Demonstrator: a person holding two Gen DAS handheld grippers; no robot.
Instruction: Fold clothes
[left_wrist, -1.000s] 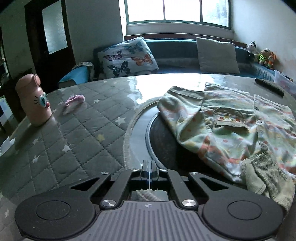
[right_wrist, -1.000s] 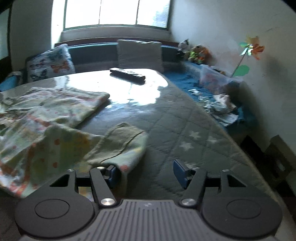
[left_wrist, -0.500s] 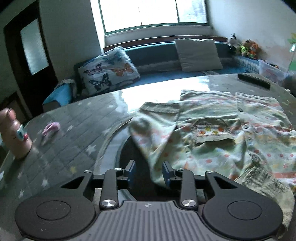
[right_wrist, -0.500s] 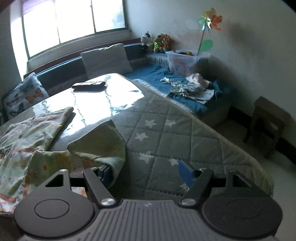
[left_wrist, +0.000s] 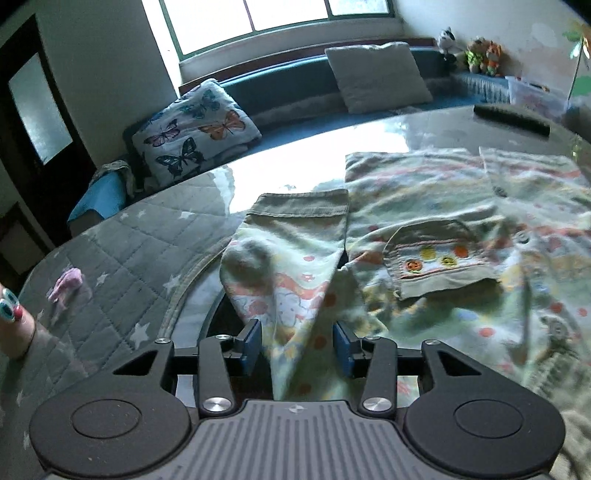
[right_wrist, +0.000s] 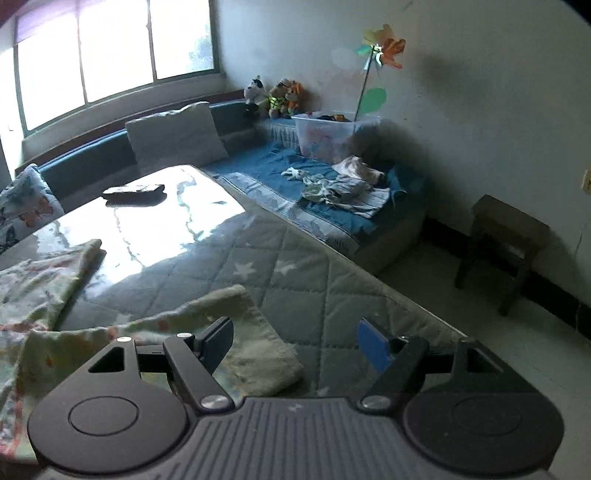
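Note:
A small pale green printed shirt (left_wrist: 424, 236) with a corduroy chest pocket lies spread on the round table. Its left sleeve (left_wrist: 291, 258) points toward my left gripper (left_wrist: 297, 347), which is open, with the sleeve's lower edge lying between the two blue pads. In the right wrist view the shirt's other sleeve (right_wrist: 236, 332) lies on the quilted cover. My right gripper (right_wrist: 295, 343) is open wide, its left finger over the sleeve cuff, its right finger over bare quilt.
A quilted star cover (left_wrist: 122, 251) rings the glossy table top (right_wrist: 147, 229). A black remote (right_wrist: 133, 192) lies at the far side. A pink cloth scrap (left_wrist: 66, 288) and a pink bottle (left_wrist: 11, 317) sit at left. A sofa with cushions (left_wrist: 195, 125) stands behind.
My left gripper opened from shut and moved right and forward until the sleeve edge lies between its pads. My right gripper stayed open and swung right, with the cuff under its left finger.

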